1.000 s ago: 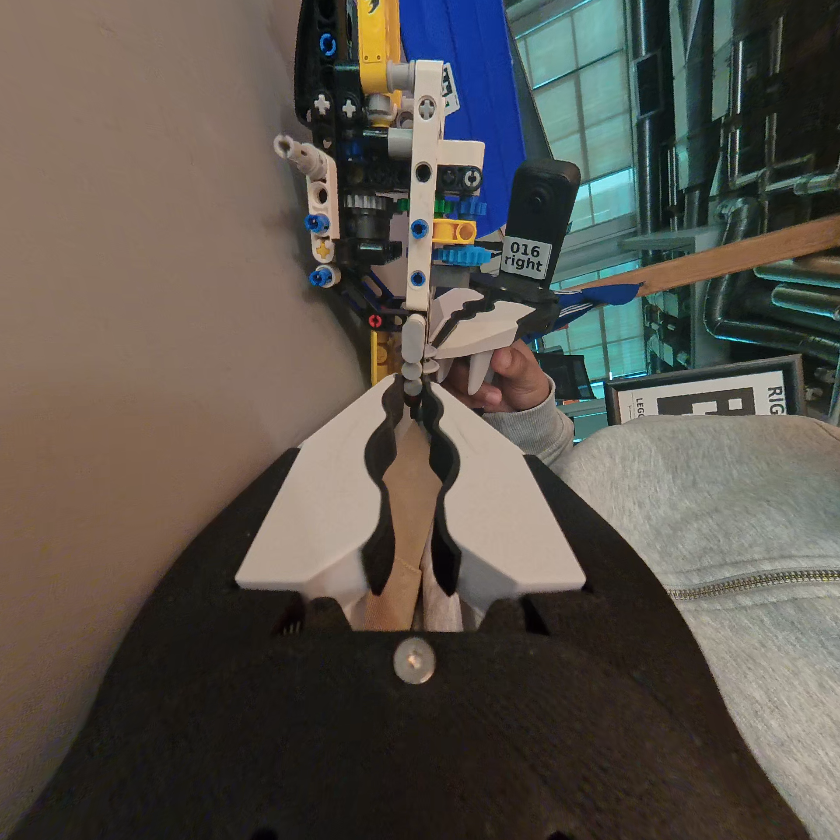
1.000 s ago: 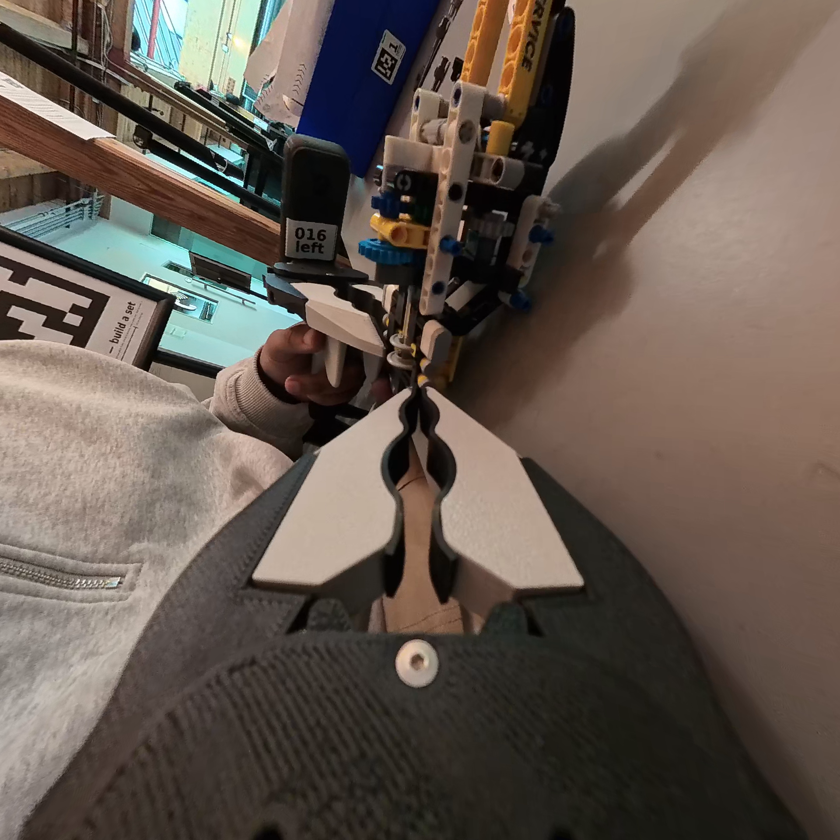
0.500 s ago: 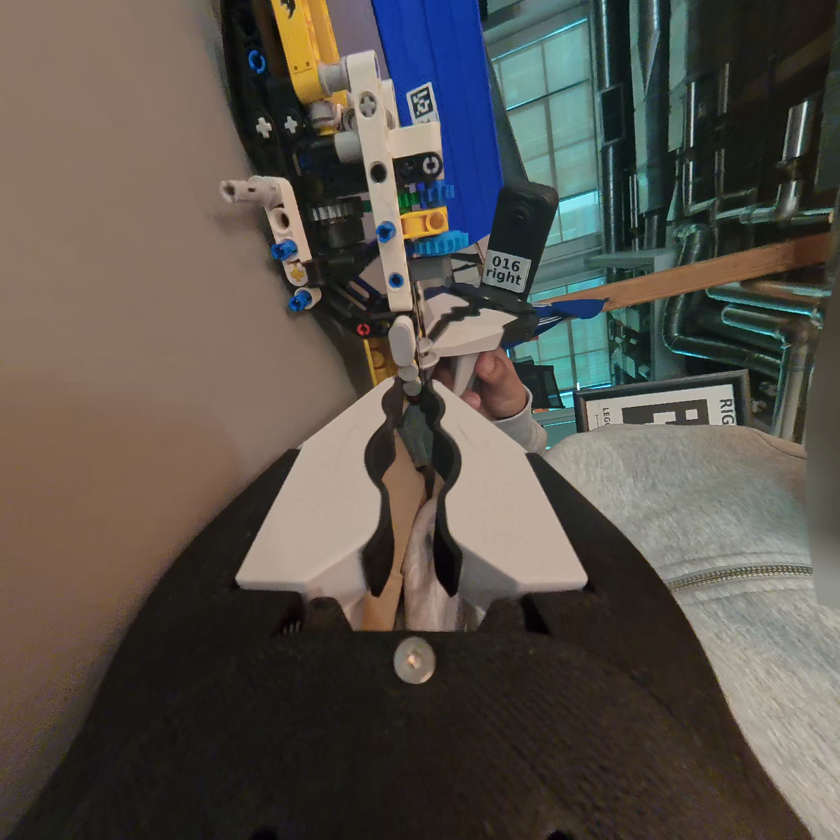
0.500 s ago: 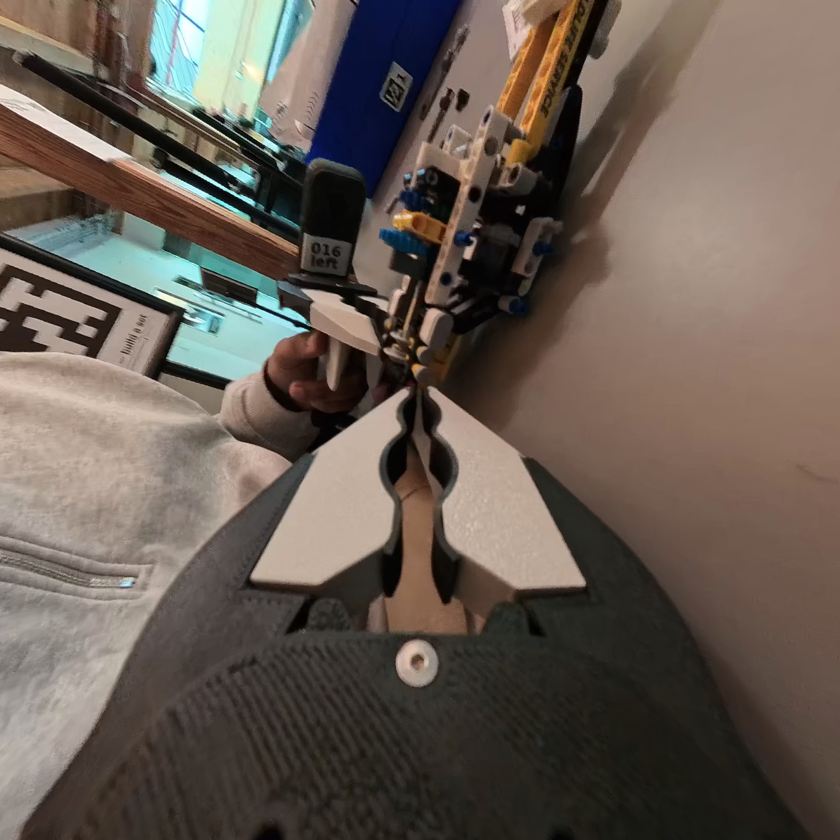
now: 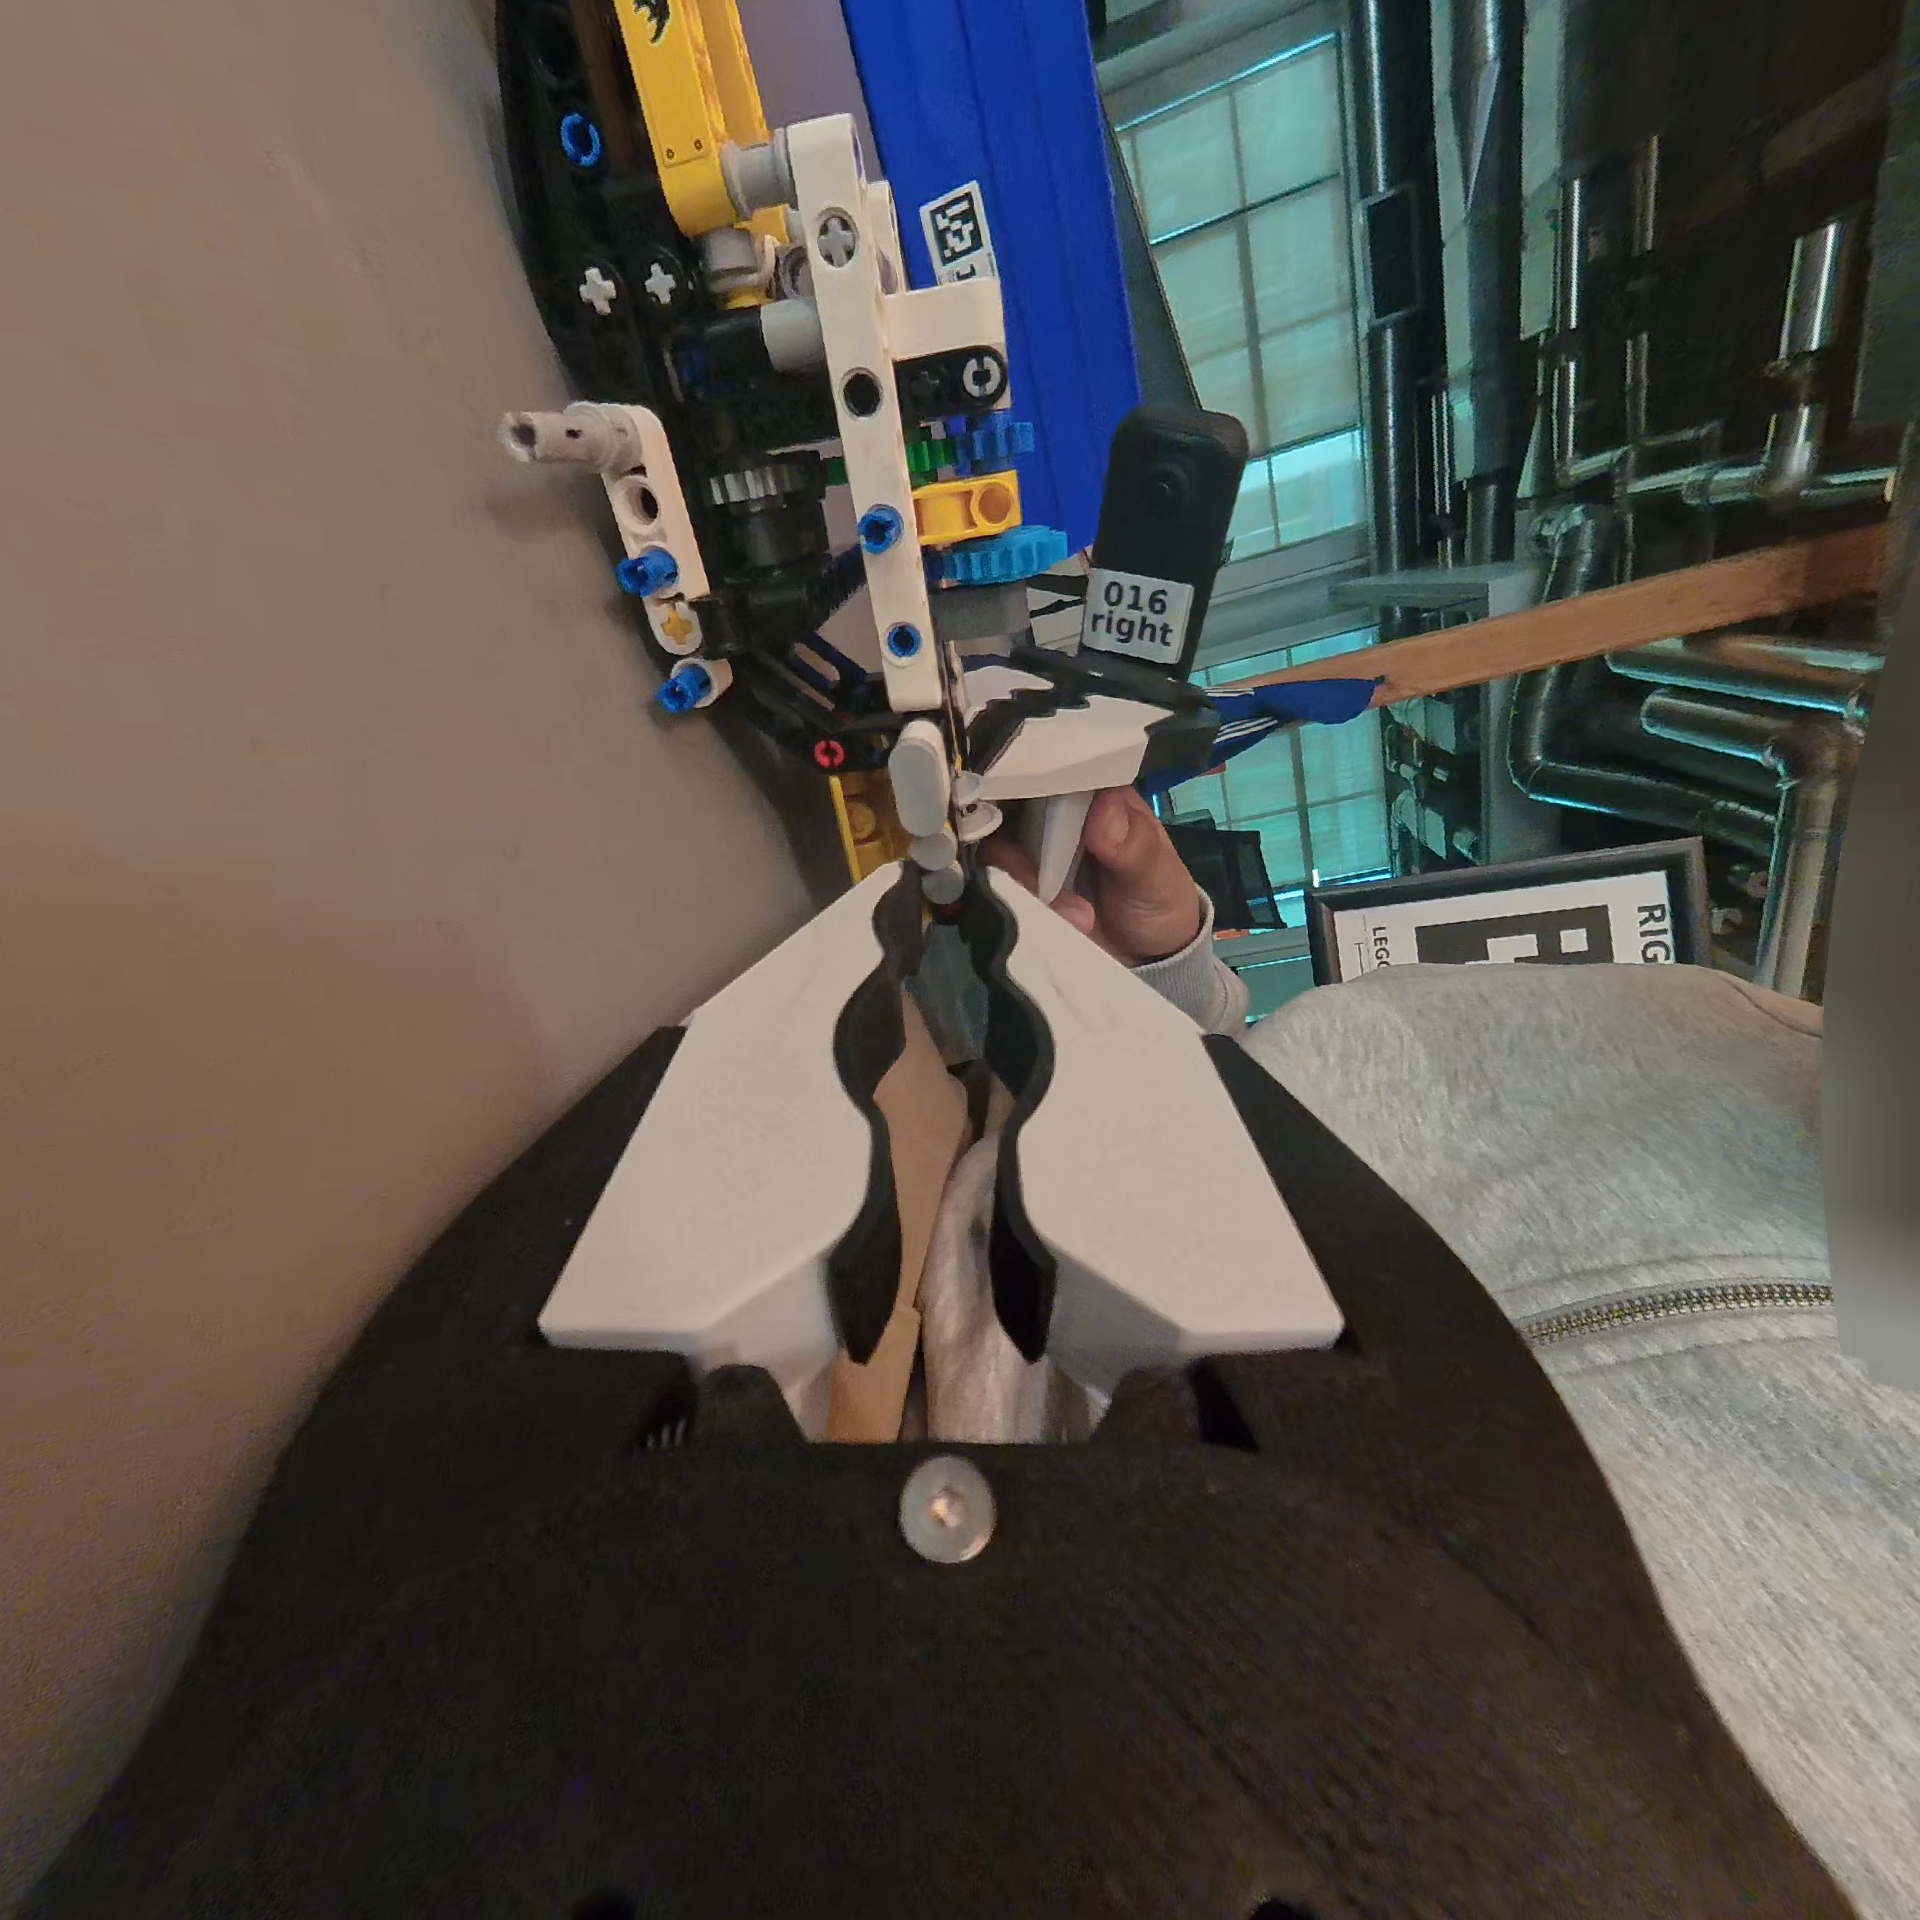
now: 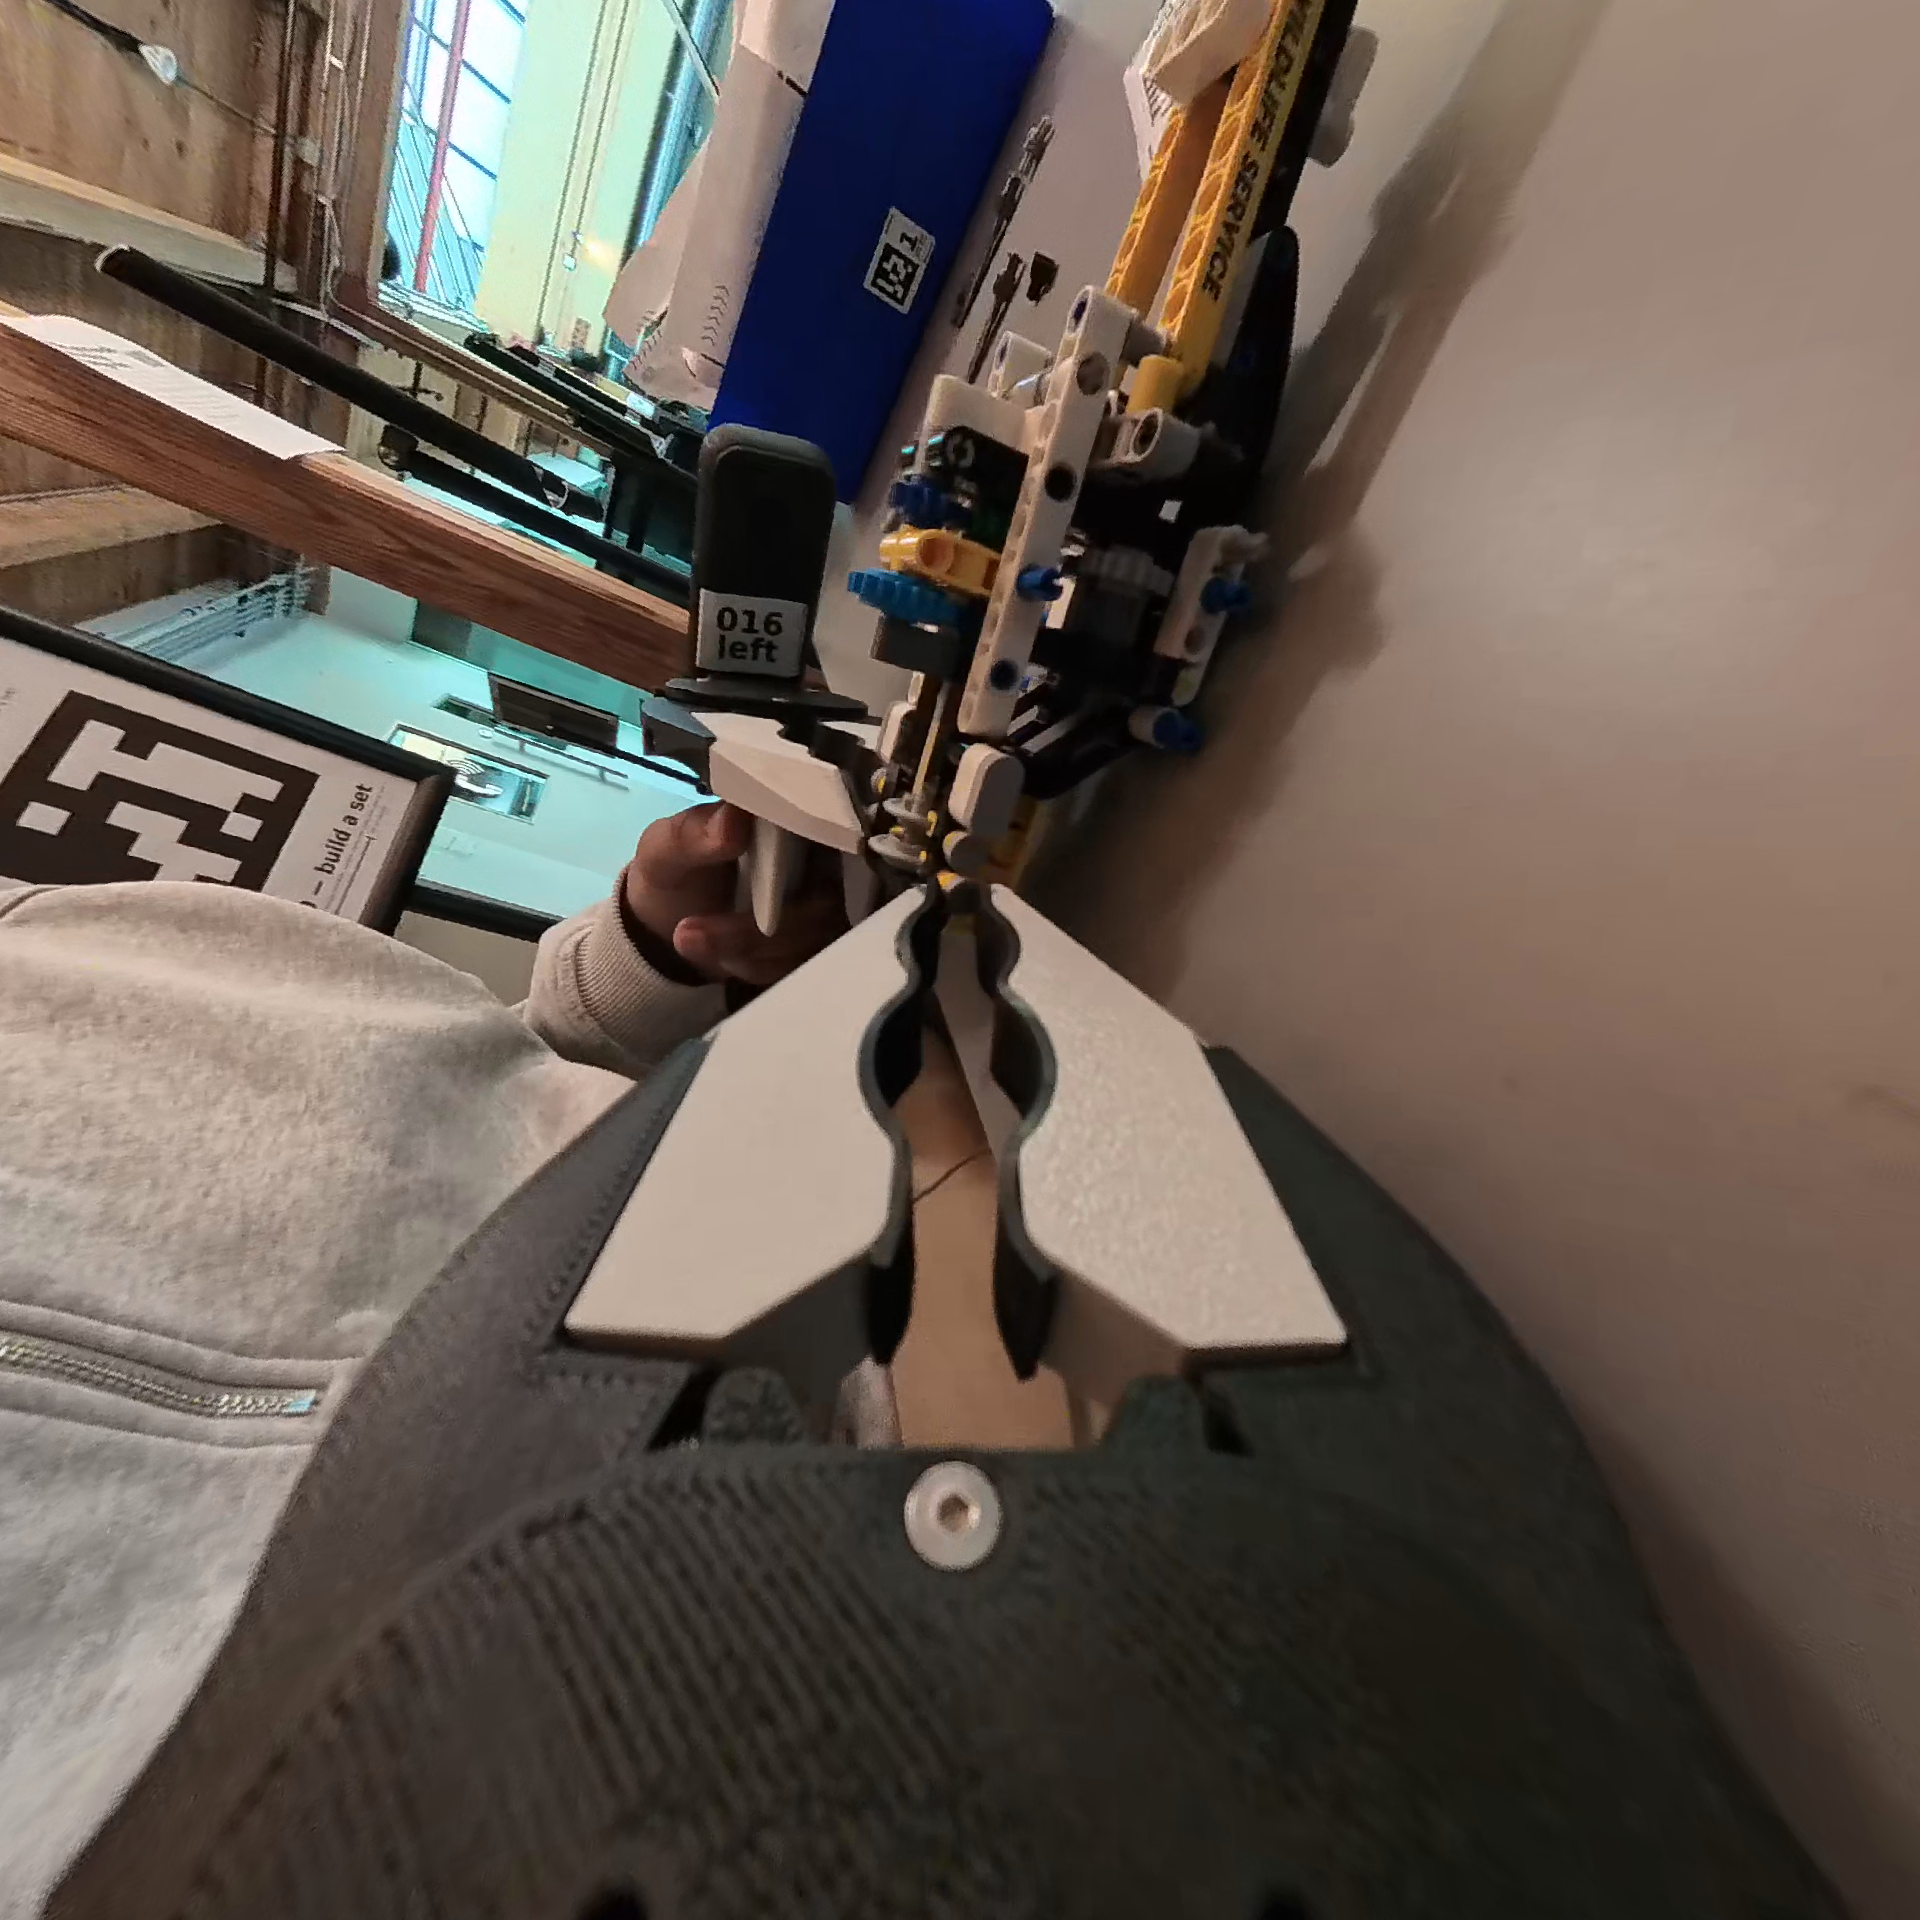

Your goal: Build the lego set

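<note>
The lego model (image 5: 871,447) is a white, black and yellow Technic frame with blue gears, lying on the beige table (image 5: 260,935). My left gripper (image 5: 943,883) is shut on small grey parts at the model's near end. My right gripper (image 5: 1039,743) meets the same end from the right, with a hand on its handle. In the right wrist view the model (image 6: 1049,520) leans away up the frame, with its long yellow arm (image 6: 1195,208) behind. My right gripper (image 6: 951,899) is shut on the model's near tip, and my left gripper (image 6: 800,774) touches it from the left.
A blue box (image 6: 883,239) with a square marker tag lies beyond the model, also in the left wrist view (image 5: 997,208). Small dark loose parts (image 6: 1013,270) lie beside it. A framed sign (image 6: 156,810) and the person's grey sweatshirt (image 5: 1558,1195) are close by. Some 4 cm of space lies between my two pairs of fingers.
Both grippers stay shut at the model's near end. The model now leans left in the left view and right in the right view, and more of the yellow arm shows.
</note>
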Tool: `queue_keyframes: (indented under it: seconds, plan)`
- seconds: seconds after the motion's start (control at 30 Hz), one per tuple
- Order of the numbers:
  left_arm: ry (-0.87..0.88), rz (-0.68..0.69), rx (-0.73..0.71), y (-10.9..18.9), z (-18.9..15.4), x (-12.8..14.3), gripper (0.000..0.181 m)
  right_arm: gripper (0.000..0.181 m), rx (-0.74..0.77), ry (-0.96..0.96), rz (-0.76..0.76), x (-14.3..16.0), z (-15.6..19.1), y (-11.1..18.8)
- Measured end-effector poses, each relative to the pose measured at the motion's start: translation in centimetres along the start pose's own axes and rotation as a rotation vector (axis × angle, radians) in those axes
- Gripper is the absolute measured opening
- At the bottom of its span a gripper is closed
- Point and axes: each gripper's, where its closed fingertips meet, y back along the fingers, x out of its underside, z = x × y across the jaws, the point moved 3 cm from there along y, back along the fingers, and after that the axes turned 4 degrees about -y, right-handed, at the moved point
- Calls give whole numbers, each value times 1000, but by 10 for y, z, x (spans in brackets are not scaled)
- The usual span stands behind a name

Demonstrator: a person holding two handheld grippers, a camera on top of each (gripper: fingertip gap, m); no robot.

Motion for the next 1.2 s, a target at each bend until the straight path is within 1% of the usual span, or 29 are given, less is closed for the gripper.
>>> queue_keyframes:
  seconds: [0.1, 0.27, 0.3, 0.33, 0.37, 0.43, 0.53, 0.63, 0.7, 0.87, 1.0, 1.1, 1.2]
  plan:
    - [21, -13, 36, 2, -2, -2, 8, 10, -36, -23, -6, -1, 3, -1]
    - [55, -46, 109, 5, -7, -7, 8, 12, -94, -56, -19, -3, 8, -3]
    - [59, -53, 124, 6, -8, -8, 8, 14, -103, -64, -19, -3, 9, -3]
    - [65, -56, 142, 7, -10, -8, 8, 23, -106, -74, -22, -3, 9, -4]
    - [72, -56, 159, 6, -11, -8, 8, 25, -111, -85, -24, -3, 9, -4]
    - [82, -67, 192, 6, -14, -8, 8, 26, -129, -101, -30, -4, 10, -6]
    - [78, -59, 192, 4, -15, -6, 8, 30, -190, -139, -31, -4, 17, -9]
    - [66, -46, 174, 2, -14, -4, 8, 29, -255, -206, -48, -5, 20, -11]
    - [55, -41, 165, 2, -14, -3, 8, 28, -270, -239, -56, -6, 20, -11]
    - [43, -29, 155, 1, -13, -1, 7, 26, -230, -260, -5, -2, 17, -16]
    - [21, -16, 133, -1, -11, 1, 7, 26, -237, -275, -2, -2, 18, -17]
    - [34, -26, 155, 1, -13, -1, 7, 15, -260, -297, 3, -2, 19, -18]
    - [39, -29, 162, 1, -13, -1, 7, 14, -264, -297, 7, -2, 19, -18]
